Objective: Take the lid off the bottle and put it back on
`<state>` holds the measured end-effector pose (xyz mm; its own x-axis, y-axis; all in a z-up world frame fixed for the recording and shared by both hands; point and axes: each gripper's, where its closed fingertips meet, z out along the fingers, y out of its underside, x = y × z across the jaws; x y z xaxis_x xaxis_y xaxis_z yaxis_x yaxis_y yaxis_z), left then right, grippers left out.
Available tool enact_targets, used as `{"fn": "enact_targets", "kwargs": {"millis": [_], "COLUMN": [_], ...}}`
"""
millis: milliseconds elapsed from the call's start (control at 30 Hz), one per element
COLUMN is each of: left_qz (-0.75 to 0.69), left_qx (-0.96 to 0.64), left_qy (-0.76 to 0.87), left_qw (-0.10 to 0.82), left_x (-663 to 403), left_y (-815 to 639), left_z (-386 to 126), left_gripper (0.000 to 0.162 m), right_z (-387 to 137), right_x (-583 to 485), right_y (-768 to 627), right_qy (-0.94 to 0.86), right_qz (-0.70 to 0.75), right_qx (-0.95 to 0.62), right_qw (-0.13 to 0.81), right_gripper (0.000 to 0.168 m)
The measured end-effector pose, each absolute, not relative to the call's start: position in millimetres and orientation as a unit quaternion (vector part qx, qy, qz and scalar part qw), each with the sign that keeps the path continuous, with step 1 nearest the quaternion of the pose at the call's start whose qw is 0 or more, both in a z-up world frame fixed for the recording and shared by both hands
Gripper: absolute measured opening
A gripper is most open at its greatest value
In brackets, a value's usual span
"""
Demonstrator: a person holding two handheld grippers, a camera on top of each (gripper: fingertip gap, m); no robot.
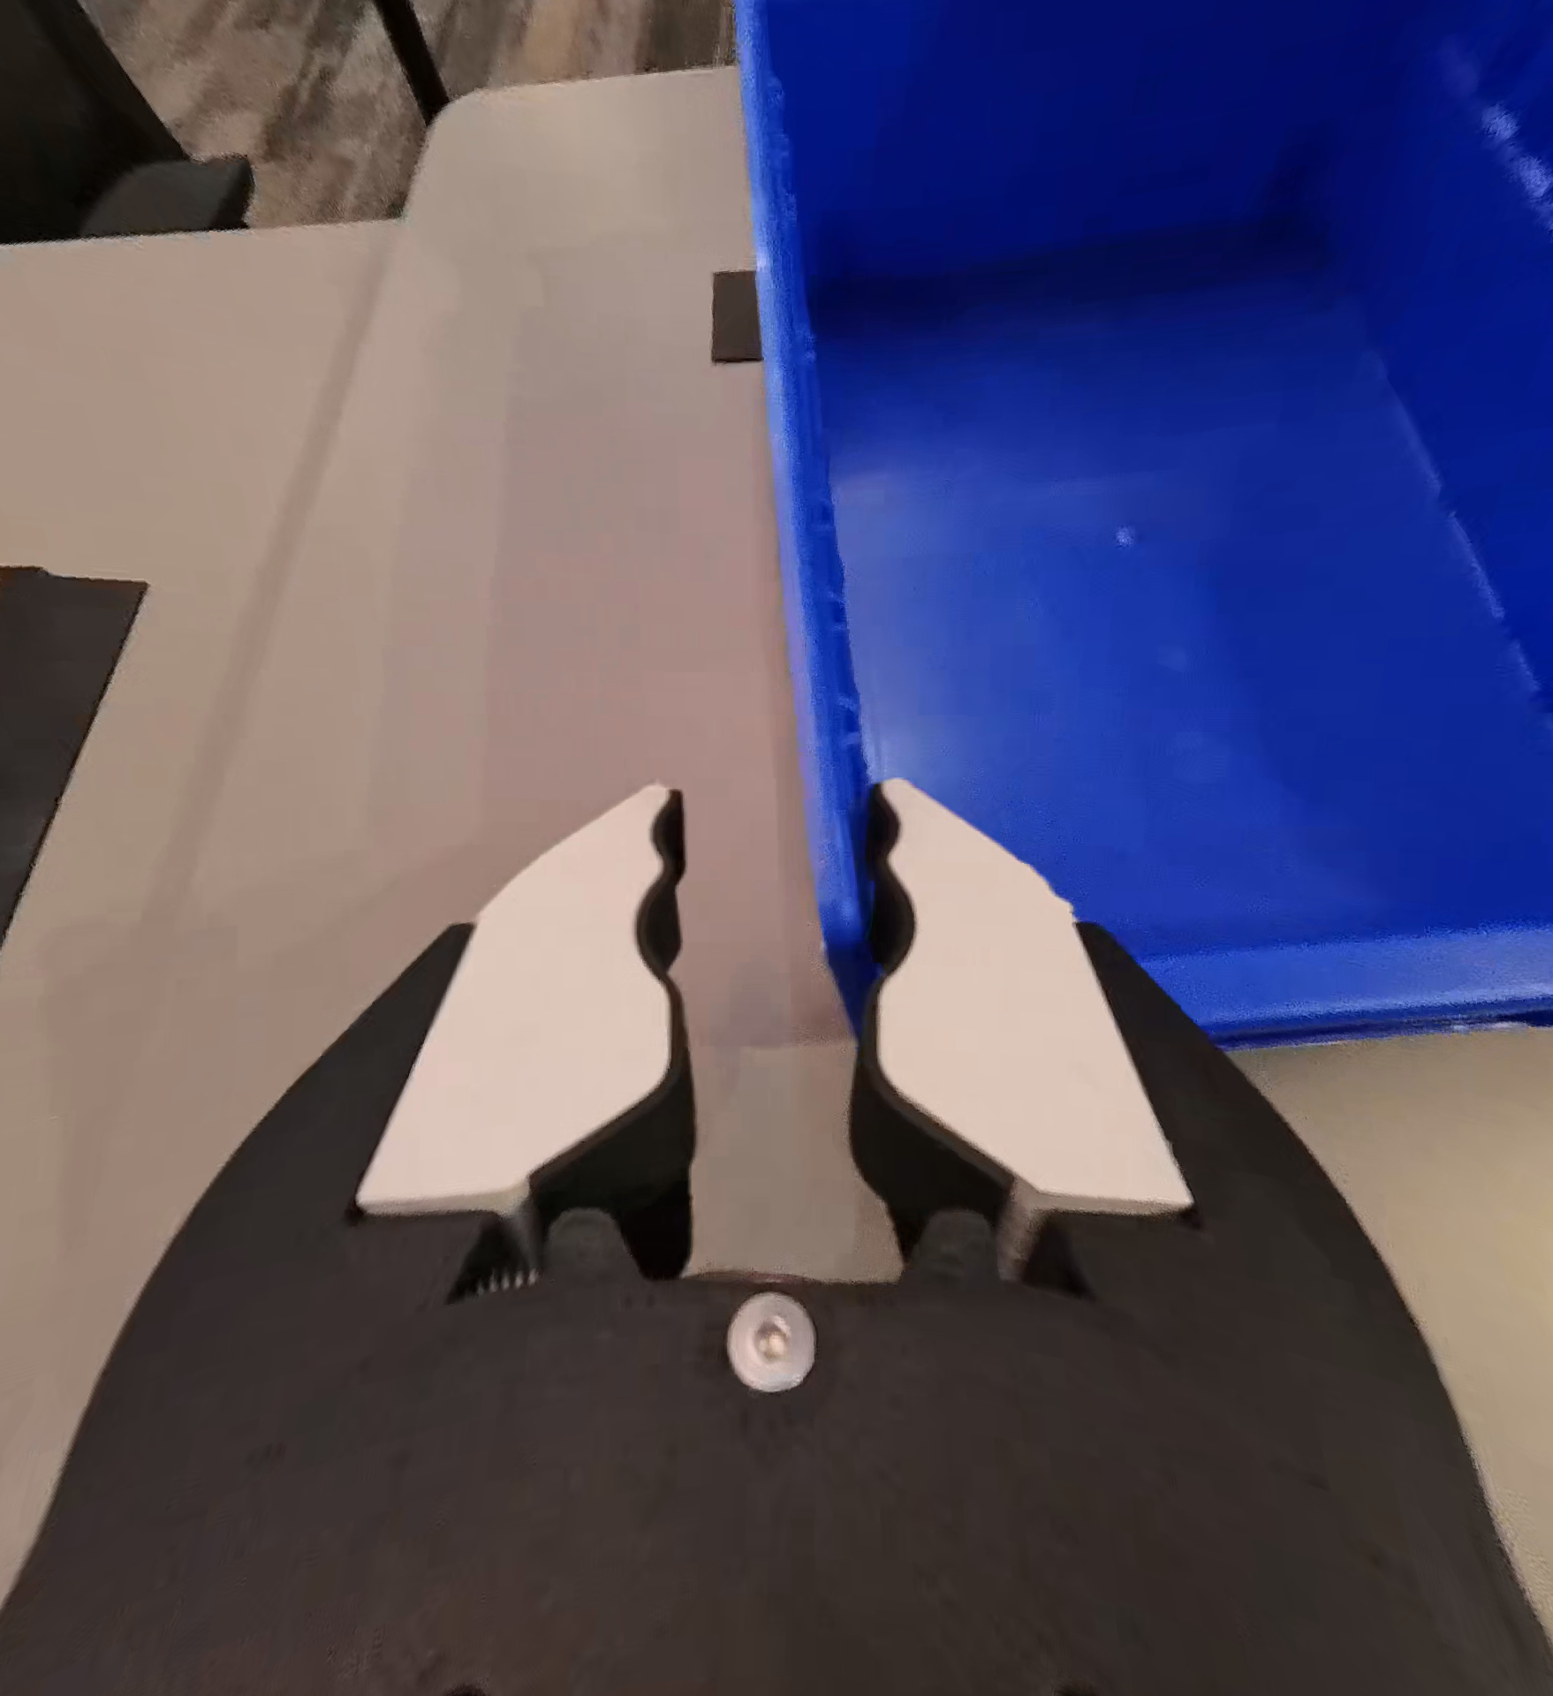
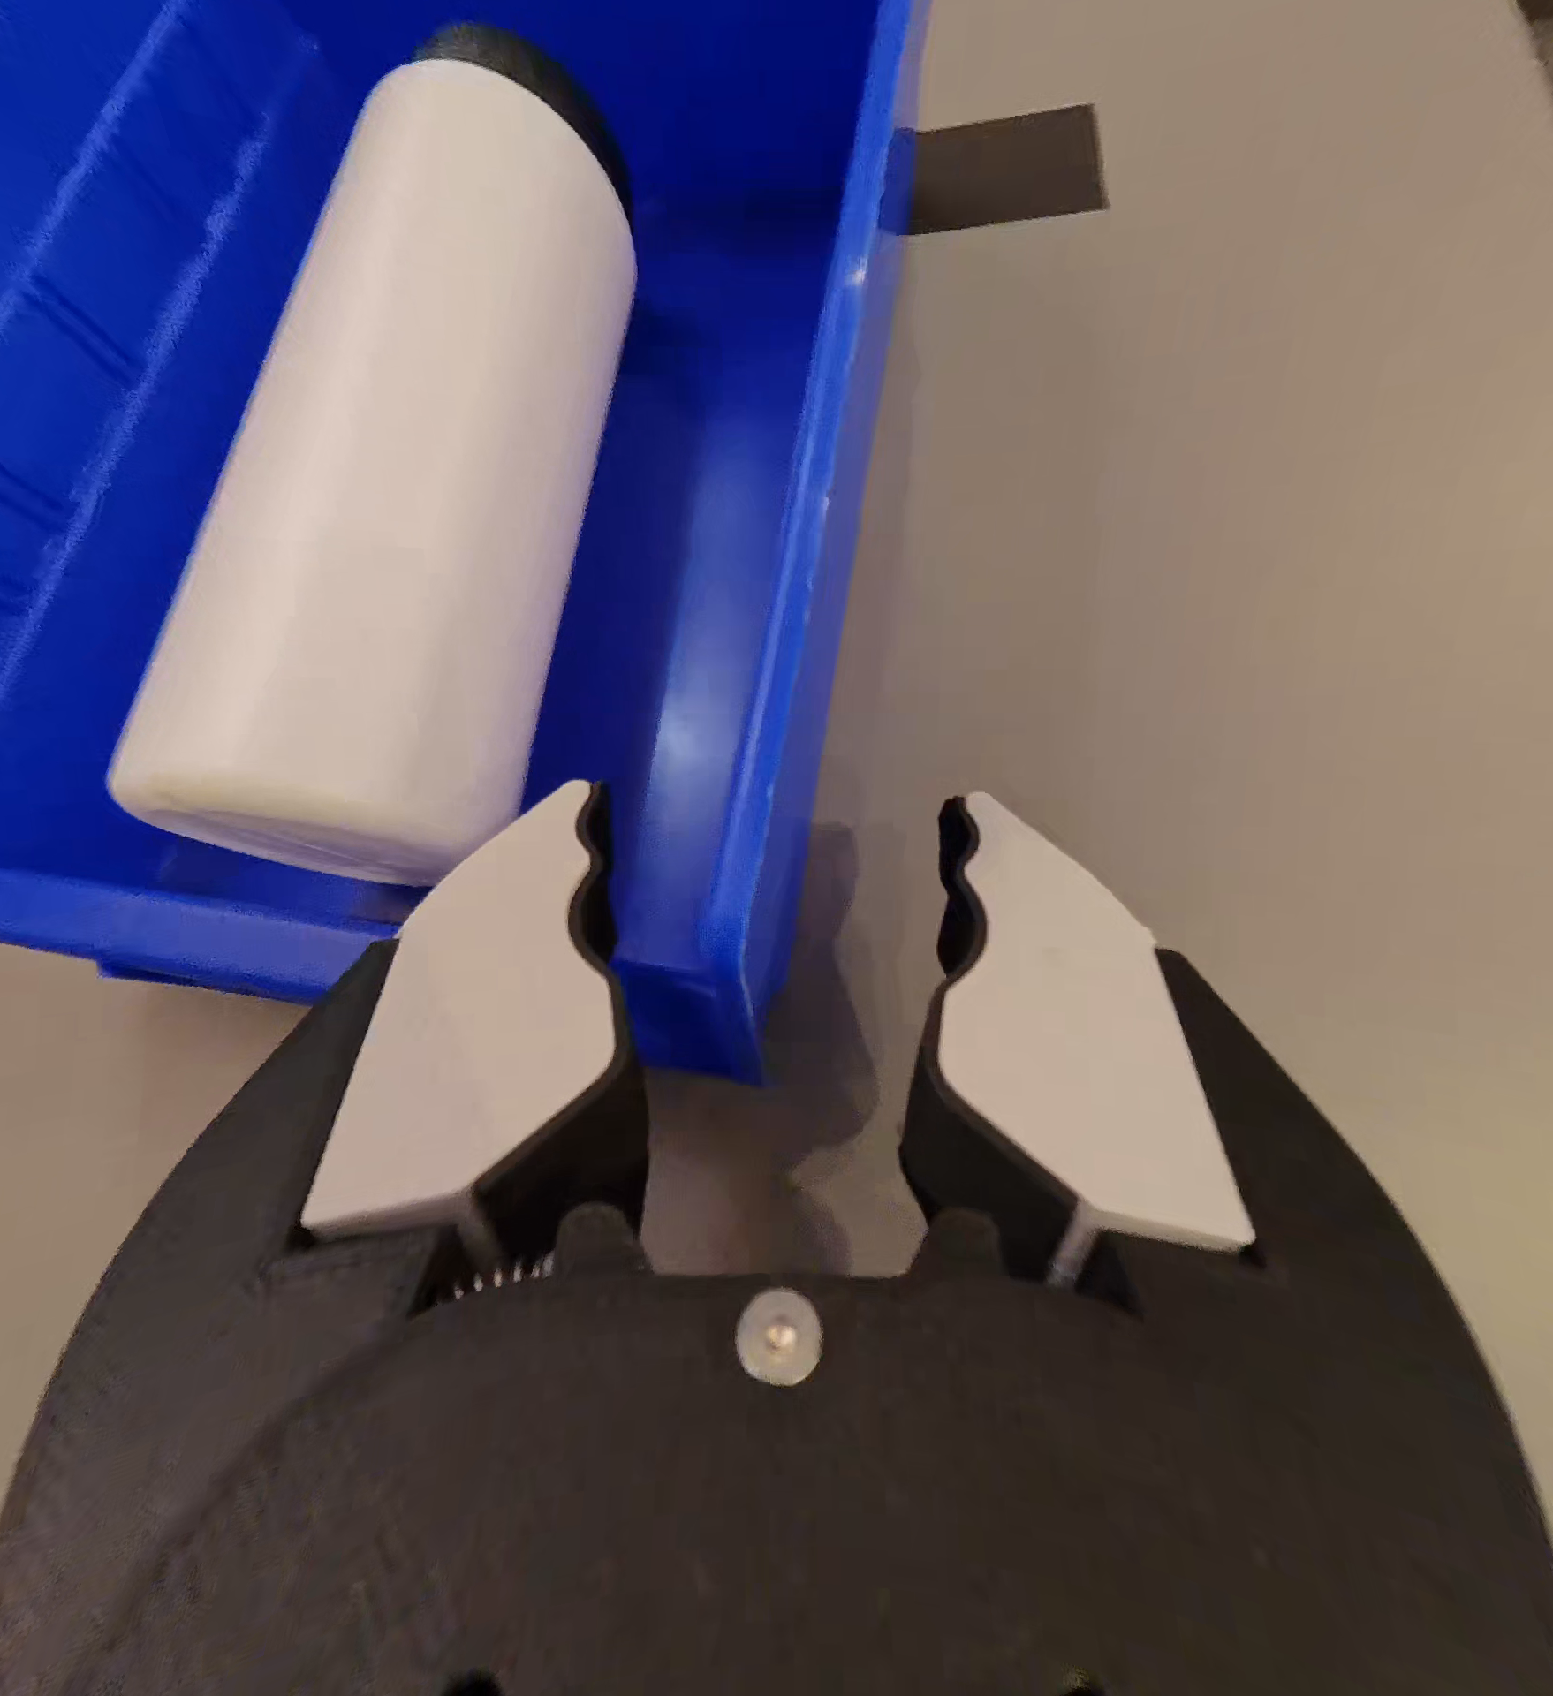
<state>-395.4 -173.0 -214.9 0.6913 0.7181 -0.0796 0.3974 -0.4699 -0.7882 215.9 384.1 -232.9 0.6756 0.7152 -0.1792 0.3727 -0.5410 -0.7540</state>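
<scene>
While the white bottle (image 2: 369,496) lies on its side in the blue bin (image 2: 809,551), black lid (image 2: 534,83) on at the far end, both grippers hang empty w/ jaws apart. Right gripper (image 2: 773,817) sits over the bin's near right corner; left gripper (image 1: 775,817) straddles the bin's (image 1: 791,551) left wall above the grey table (image 1: 387,642). Black tape strips (image 1: 11,771) mark the table.

Beige table (image 2: 1213,642), blue bin (image 2: 809,551), black tape strips (image 2: 1011,170)

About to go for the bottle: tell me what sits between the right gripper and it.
The blue bin's wall. The right gripper straddles its near corner, while the bottle lies inside, left of the fingers.
</scene>
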Motion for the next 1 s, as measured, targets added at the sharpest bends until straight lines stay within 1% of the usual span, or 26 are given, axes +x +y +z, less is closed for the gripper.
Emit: {"fn": "enact_targets", "kwargs": {"millis": [33,67,100,133,167,233,367,633,833,1000], "left_qz": [0.19,0.174,0.159,0.155,0.149,0.142,0.116,0.025,-0.061,-0.129], "left_qx": [-0.833,-0.837,-0.841,-0.84,-0.84,-0.844,-0.858,-0.883,-0.895,-0.893], "left_qy": [-0.331,-0.324,-0.318,-0.319,-0.317,-0.3,-0.266,-0.178,-0.049,0.035], "left_qw": [0.399,0.405,0.408,0.412,0.416,0.422,0.425,0.433,0.44,0.43], "left_x": [-394,-391,-389,-389,-390,-389,-382,-336,-262,-195], "left_y": [-169,-165,-161,-161,-160,-161,-172,-229,-256,-251], "left_z": [-215,-216,-217,-217,-217,-217,-218,-218,-218,-218], "left_gripper": [0.027,0.016,0.004,0.004,0.004,0.004,0.005,0.003,0.004,0.005], "right_z": [-232,-230,-229,-229,-229,-230,-232,-232,-232,-232], "right_x": [214,211,209,210,212,215,219,238,243,238], "right_y": [385,384,383,385,388,389,386,353,315,278], "right_qy": [-0.319,-0.322,-0.326,-0.323,-0.326,-0.346,-0.375,-0.444,-0.522,-0.596], "right_qz": [0.253,0.267,0.28,0.28,0.274,0.25,0.23,0.257,0.298,0.329], "right_qx": [-0.843,-0.839,-0.836,-0.839,-0.84,-0.839,-0.835,-0.803,-0.752,-0.695], "right_qw": [0.352,0.347,0.34,0.338,0.337,0.337,0.33,0.302,0.27,0.232], "right_gripper": [0.064,0.05,0.027,0.022,0.012,0.007,0.007,0.006,0.005,0.005]}}
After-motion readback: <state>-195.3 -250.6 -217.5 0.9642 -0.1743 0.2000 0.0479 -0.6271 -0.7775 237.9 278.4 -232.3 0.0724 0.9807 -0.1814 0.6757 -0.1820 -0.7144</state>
